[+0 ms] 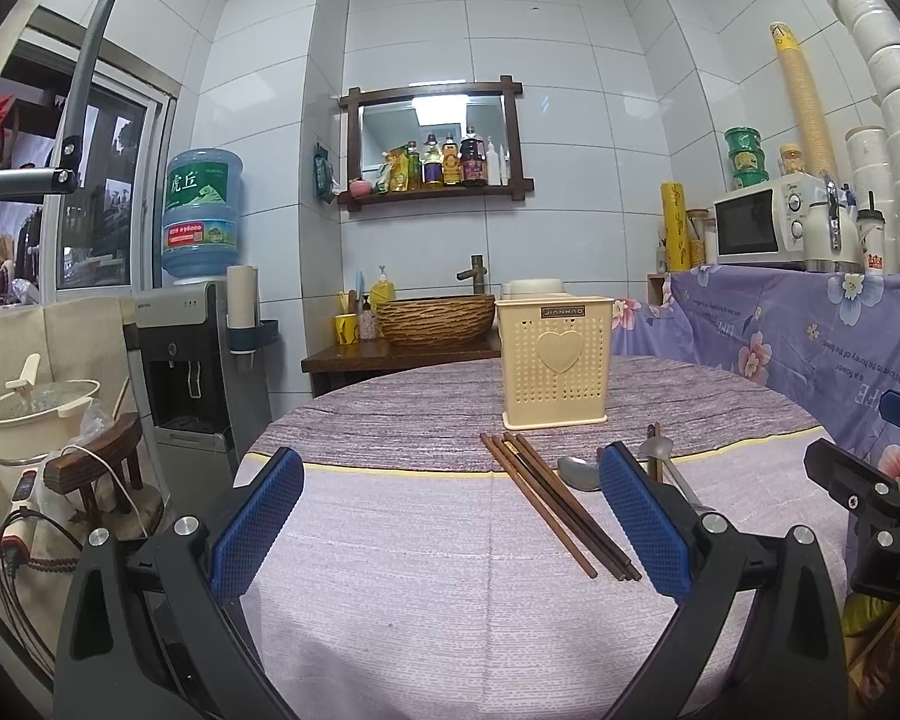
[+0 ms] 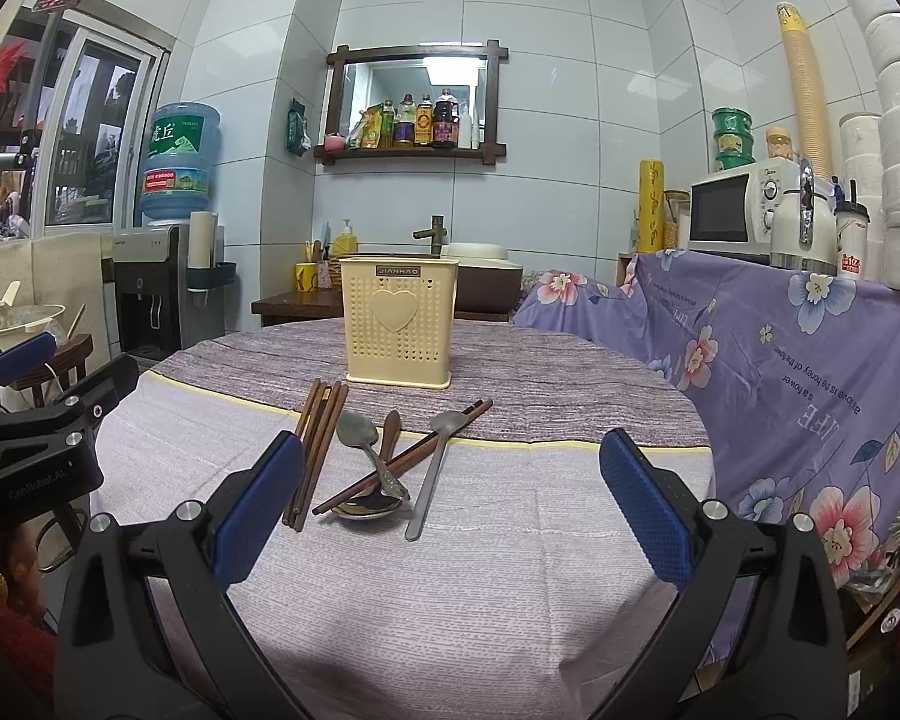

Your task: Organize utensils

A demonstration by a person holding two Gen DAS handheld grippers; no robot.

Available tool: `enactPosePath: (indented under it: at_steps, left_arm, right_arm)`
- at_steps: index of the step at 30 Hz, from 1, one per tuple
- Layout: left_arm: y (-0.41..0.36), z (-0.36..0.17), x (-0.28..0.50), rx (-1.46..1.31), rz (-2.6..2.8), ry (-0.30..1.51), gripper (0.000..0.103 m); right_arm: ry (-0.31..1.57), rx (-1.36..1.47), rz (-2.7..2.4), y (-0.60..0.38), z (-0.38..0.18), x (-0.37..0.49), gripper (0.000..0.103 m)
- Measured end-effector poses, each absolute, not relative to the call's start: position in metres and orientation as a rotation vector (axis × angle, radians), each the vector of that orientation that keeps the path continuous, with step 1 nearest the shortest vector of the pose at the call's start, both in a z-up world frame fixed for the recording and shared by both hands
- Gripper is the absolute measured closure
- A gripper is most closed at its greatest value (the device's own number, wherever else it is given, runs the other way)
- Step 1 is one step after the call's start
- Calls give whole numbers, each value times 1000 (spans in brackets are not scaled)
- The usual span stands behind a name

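A cream utensil holder (image 1: 555, 363) (image 2: 397, 324) with a heart stands upright at the back of the round table. In front of it lie a bundle of brown chopsticks (image 1: 555, 498) (image 2: 315, 450), several metal spoons (image 2: 366, 450), a wooden spoon (image 2: 390, 429), a crossing chopstick pair (image 2: 408, 456) and a long metal spoon (image 2: 432, 468). My left gripper (image 1: 450, 516) is open and empty above the cloth, left of the chopsticks. My right gripper (image 2: 450, 504) is open and empty, hovering near the utensils. Each gripper shows at the edge of the other's view.
The table carries a purple cloth (image 2: 450, 600). A counter with a floral cover (image 2: 780, 360) holds a microwave (image 2: 732, 207) at right. A water dispenser (image 1: 198, 348) and a pot (image 1: 36, 414) stand at left. A basket sink (image 1: 435, 318) lies behind.
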State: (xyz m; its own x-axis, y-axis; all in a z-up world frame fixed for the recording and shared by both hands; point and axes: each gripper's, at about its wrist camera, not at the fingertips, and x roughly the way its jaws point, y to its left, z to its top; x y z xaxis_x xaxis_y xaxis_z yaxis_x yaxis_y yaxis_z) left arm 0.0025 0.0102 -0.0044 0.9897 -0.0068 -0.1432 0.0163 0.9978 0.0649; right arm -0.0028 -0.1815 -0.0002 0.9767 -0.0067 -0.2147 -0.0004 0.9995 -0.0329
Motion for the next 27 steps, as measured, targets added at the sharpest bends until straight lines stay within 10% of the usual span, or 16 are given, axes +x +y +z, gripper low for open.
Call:
enactPosePath:
  at_steps: [27]
  left_arm:
    - [12,-8,6,68,-11,161,5]
  right_arm:
    - [225,-31,-1,-179,-6,-5,5]
